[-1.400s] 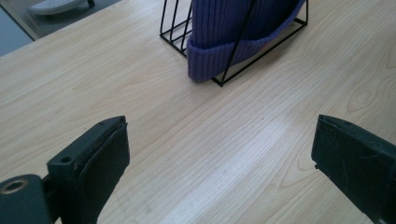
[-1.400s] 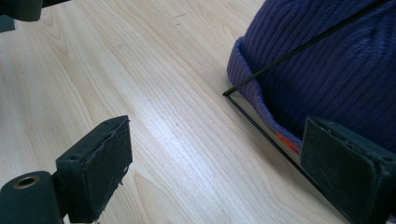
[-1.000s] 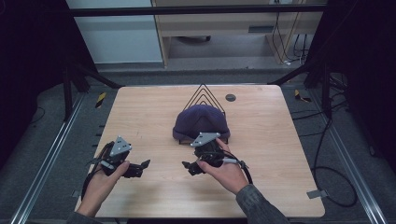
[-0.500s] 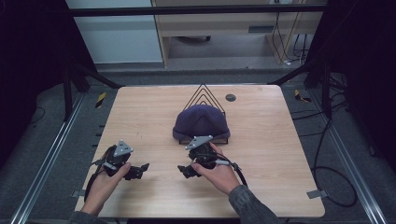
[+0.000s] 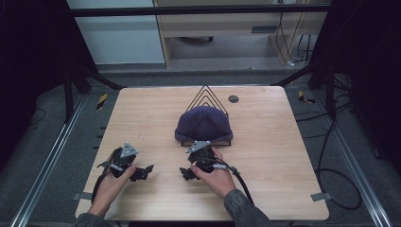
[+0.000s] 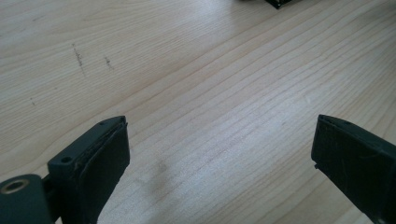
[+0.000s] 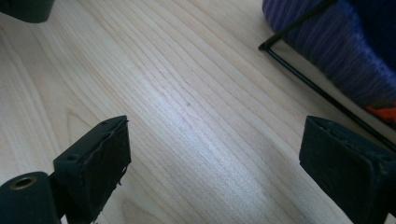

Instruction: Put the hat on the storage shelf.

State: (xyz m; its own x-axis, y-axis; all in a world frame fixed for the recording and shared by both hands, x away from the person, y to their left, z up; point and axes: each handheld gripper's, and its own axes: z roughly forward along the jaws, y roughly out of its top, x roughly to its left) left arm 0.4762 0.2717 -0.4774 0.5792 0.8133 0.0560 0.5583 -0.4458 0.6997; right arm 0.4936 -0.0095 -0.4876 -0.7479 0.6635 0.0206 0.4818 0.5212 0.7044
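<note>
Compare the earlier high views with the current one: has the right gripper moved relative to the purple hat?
Yes. The right gripper has drawn back from the purple hat toward the table's near edge, jaws open on nothing.

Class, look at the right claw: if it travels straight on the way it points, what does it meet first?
Probably the bare wooden table; the right claw tilts down at it, with the purple beanie off to one side.

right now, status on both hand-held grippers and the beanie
Left hand-held gripper open, empty. Right hand-held gripper open, empty. Purple beanie draped on wire stand, untouched. Nothing between.
</note>
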